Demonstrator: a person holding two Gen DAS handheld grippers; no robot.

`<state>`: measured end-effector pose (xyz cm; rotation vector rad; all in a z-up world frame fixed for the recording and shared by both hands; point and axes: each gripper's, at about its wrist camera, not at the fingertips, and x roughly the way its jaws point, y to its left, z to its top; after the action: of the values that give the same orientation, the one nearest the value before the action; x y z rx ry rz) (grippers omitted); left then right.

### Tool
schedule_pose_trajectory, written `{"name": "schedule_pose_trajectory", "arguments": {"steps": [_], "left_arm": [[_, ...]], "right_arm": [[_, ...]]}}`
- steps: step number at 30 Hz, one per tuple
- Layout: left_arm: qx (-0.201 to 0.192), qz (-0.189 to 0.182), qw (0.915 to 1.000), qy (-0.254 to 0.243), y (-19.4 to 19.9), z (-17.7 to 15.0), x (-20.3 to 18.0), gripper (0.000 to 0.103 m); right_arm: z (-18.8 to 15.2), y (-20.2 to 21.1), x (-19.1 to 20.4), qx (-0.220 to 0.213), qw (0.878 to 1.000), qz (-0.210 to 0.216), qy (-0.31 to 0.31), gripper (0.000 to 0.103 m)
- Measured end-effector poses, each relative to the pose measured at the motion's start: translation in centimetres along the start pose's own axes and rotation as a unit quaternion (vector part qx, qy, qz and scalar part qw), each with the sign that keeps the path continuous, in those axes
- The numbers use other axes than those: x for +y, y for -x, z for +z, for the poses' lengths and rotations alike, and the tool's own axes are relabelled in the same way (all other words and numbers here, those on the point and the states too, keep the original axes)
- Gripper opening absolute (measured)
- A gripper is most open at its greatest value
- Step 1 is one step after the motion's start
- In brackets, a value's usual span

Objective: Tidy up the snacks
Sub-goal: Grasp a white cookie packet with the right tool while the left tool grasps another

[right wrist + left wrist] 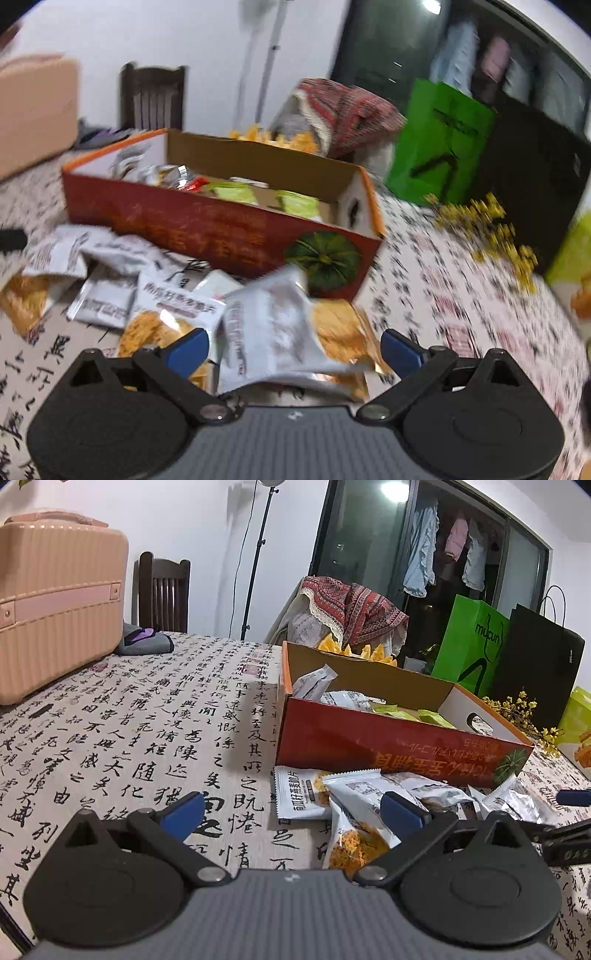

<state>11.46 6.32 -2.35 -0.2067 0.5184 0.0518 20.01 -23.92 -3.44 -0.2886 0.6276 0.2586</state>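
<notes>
- Our right gripper (291,350) stands wide, and a white-and-orange snack packet (273,332) lies between its blue pads (188,350) without either pad pressing on it — nothing is held yet.
- Our left gripper (291,812) is also spread wide and empty, hovering over the calligraphy tablecloth (129,720) with its right pad at the edge of the packet pile (354,801).
- The loose packets lie heaped on the cloth just in front of the red cardboard box (207,229), which already has several packets inside, green ones among them.
- We judge these packets light, thin and crinkly — a slick foil film over brittle crisps, so a hard squeeze in the middle could crush what is inside.
- The best hold looks like the flat crimped seam at an end, or a gentle pinch across the narrow width near an edge.
- The packets overlap, so a low pinch may drag a neighbour along; we would lift the top one clear first.
</notes>
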Motion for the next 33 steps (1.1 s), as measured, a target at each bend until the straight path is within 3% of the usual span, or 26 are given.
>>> {"name": "schedule_pose_trajectory", "arguments": {"steps": [2, 7, 15, 27, 33], "left_arm": [[0.003, 0.001, 1.0, 0.003, -0.1, 0.0, 0.1, 0.103], [0.004, -0.001, 1.0, 0.008, -0.1, 0.0, 0.2, 0.103], [0.005, -0.005, 0.9999, 0.011, -0.1, 0.1, 0.3, 0.103], [0.004, 0.009, 0.9999, 0.012, -0.1, 0.1, 0.2, 0.103], [0.009, 0.027, 0.9988, -0.039, 0.0, 1.3, -2.3, 0.103]], "right_arm": [[0.2, -0.5, 0.8, -0.004, 1.0, -0.002, 0.027, 0.096], [0.4, -0.7, 1.1, -0.017, 0.999, 0.028, 0.032, 0.06], [-0.5, 0.4, 1.0, -0.041, 0.998, 0.039, 0.02, 0.041], [-1.8, 2.1, -2.6, -0.106, 0.987, 0.058, -0.103, 0.039], [-2.1, 2.1, -3.6, -0.109, 0.983, 0.071, -0.129, 0.039]]}}
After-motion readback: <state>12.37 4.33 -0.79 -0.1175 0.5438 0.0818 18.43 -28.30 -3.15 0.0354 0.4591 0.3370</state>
